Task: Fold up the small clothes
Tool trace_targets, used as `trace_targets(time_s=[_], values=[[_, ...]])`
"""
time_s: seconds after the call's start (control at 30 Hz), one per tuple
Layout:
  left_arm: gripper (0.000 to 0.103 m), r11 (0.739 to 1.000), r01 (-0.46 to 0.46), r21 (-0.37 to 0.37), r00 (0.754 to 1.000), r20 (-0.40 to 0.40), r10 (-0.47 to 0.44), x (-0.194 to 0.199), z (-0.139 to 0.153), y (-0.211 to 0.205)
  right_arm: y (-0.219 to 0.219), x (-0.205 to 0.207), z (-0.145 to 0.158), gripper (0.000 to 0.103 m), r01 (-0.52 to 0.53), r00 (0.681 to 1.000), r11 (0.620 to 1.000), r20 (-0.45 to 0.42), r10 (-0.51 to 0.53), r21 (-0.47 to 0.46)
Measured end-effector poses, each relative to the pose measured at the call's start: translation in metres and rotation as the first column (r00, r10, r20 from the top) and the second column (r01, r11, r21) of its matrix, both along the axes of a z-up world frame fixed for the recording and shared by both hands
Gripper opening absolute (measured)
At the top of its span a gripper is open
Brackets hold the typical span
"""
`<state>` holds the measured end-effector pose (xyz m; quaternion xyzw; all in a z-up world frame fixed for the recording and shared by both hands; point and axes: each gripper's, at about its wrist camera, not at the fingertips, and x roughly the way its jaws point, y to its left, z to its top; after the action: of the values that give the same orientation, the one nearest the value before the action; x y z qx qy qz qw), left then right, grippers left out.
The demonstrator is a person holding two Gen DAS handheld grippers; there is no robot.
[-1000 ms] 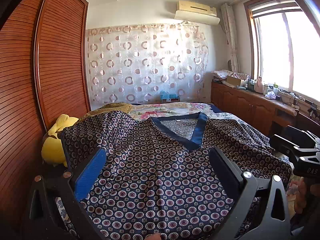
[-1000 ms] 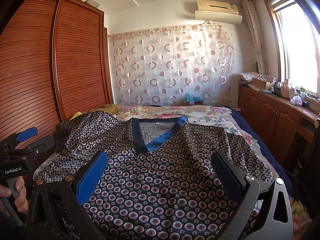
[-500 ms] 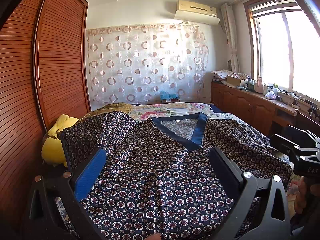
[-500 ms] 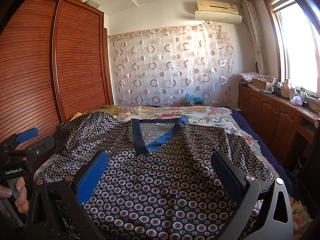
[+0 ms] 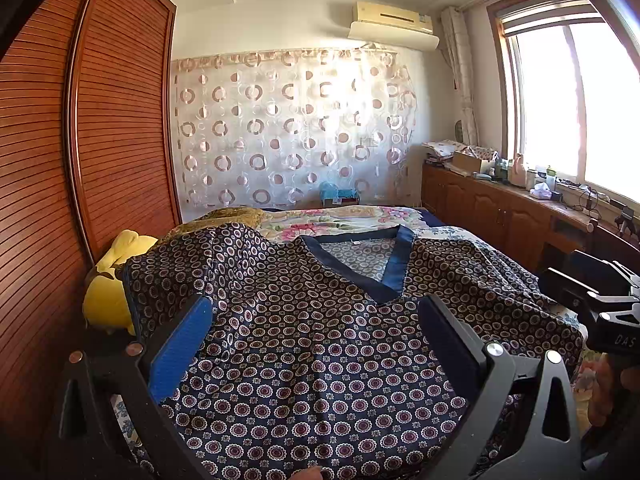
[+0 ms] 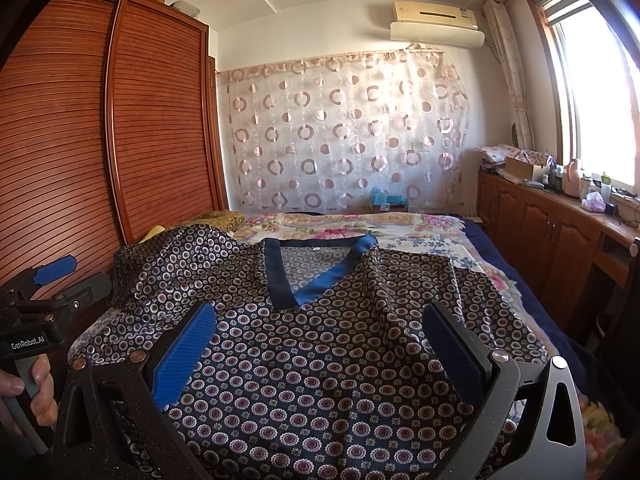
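Nothing has moved since the earlier frames: left gripper (image 5: 312, 344) and right gripper (image 6: 320, 344), fingers wide and empty, hover over the V-neck patterned top (image 6: 320, 360) spread unfolded at the bed's (image 6: 492, 276) near edge.

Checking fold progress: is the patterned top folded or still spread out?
Spread out: the patterned top lies open across the bed, V-neck showing, sleeves out.

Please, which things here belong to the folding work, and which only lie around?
For the job: patterned V-neck top; left gripper, jaws open; right gripper, jaws open.

Lying about: yellow plush toy; floral bedsheet; bottles on the cabinet.
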<state>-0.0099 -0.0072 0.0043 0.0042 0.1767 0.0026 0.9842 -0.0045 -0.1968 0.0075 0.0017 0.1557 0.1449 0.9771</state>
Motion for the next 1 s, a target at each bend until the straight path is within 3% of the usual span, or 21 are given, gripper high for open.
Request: trace_targets(time_s=[0.53,1.0], values=[[0.103,1.0,-0.005,-0.006,0.998,-0.058,0.005,0.018,-0.019,0.009,0.004,0.015,-0.002,0.103,-0.006,1.0,1.0,-0.021,0.006,0.009],[0.103,0.994,-0.112,-0.001,0.983,-0.149,0.11,0.047,-0.045,0.074,0.031,0.059,-0.016,0.103,-0.061,0.996,0.996,-0.062,0.058,-0.057]])
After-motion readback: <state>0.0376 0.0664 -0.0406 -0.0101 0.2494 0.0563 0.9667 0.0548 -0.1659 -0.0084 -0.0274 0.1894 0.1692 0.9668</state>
